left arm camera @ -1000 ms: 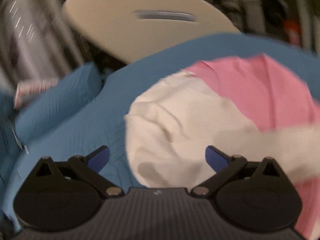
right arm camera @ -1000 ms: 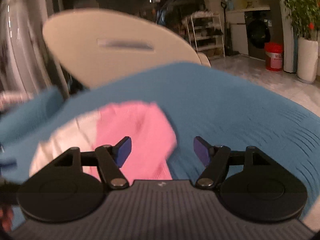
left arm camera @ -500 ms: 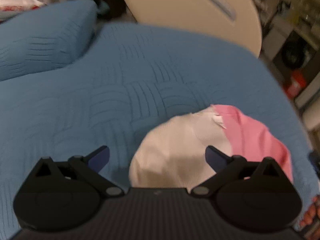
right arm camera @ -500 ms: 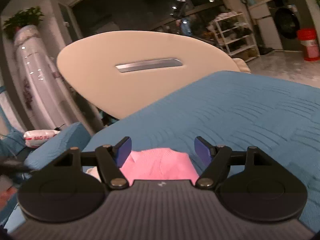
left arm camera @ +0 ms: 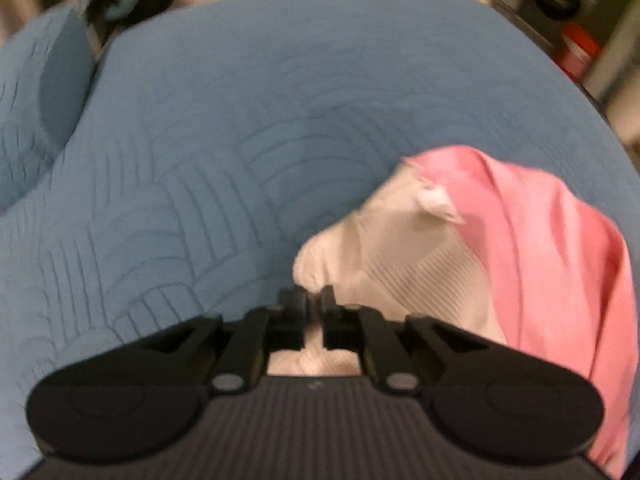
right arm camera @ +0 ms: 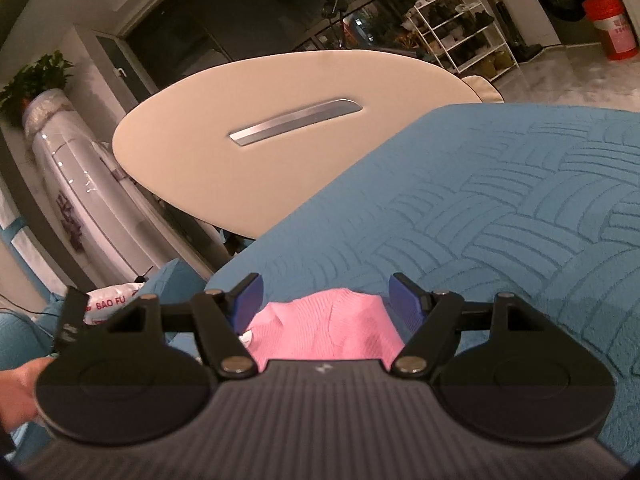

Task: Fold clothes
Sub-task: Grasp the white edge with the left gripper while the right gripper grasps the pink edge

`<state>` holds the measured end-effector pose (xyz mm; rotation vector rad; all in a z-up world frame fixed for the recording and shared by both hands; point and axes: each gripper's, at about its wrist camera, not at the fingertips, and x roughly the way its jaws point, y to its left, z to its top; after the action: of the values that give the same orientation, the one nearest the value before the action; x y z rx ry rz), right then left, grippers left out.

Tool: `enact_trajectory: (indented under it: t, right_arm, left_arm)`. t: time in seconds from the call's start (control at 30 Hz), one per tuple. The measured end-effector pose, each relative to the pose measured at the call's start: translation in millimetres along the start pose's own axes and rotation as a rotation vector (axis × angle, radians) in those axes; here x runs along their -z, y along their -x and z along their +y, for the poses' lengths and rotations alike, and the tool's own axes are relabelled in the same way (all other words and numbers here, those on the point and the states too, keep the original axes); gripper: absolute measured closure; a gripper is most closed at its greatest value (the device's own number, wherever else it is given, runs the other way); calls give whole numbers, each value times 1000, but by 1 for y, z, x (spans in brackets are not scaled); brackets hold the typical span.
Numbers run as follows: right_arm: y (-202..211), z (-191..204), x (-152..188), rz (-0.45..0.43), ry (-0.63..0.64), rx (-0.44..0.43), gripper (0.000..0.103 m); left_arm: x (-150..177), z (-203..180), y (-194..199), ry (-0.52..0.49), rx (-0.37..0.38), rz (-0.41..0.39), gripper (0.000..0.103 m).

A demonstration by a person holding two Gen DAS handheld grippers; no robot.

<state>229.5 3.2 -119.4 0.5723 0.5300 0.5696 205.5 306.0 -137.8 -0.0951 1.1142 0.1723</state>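
Observation:
A pink and white knit garment (left arm camera: 460, 248) lies bunched on a blue quilted bedspread (left arm camera: 208, 152). My left gripper (left arm camera: 311, 300) is shut on the white edge of the garment, low over the bedspread. In the right wrist view the pink part of the garment (right arm camera: 324, 332) lies between the spread blue fingers of my right gripper (right arm camera: 326, 298), which is open and grips nothing. The bedspread (right arm camera: 500, 216) stretches away to the right.
A blue pillow (left arm camera: 36, 96) lies at the left. A cream oval headboard (right arm camera: 288, 128) with a metal strip stands behind the bed. A white shelf rack (right arm camera: 460, 28) and a red bucket (right arm camera: 610, 24) stand far right on the floor.
My left gripper has closed from wide open onto the white edge of the garment. My right gripper has stayed open over the pink part, and its view has tilted slightly.

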Motion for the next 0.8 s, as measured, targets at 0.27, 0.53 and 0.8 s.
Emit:
enact_trajectory:
  t: [0.27, 0.53, 0.8]
  right_arm:
    - [-3, 13, 1, 51, 74, -47, 30]
    - [-15, -30, 16, 291, -432, -314, 30]
    - [-21, -37, 39, 425, -495, -184, 94]
  left_arm:
    - [50, -36, 87, -162, 41, -158, 97]
    - [181, -101, 158, -354, 59, -251, 96]
    - [238, -110, 158, -289, 45, -233, 96]
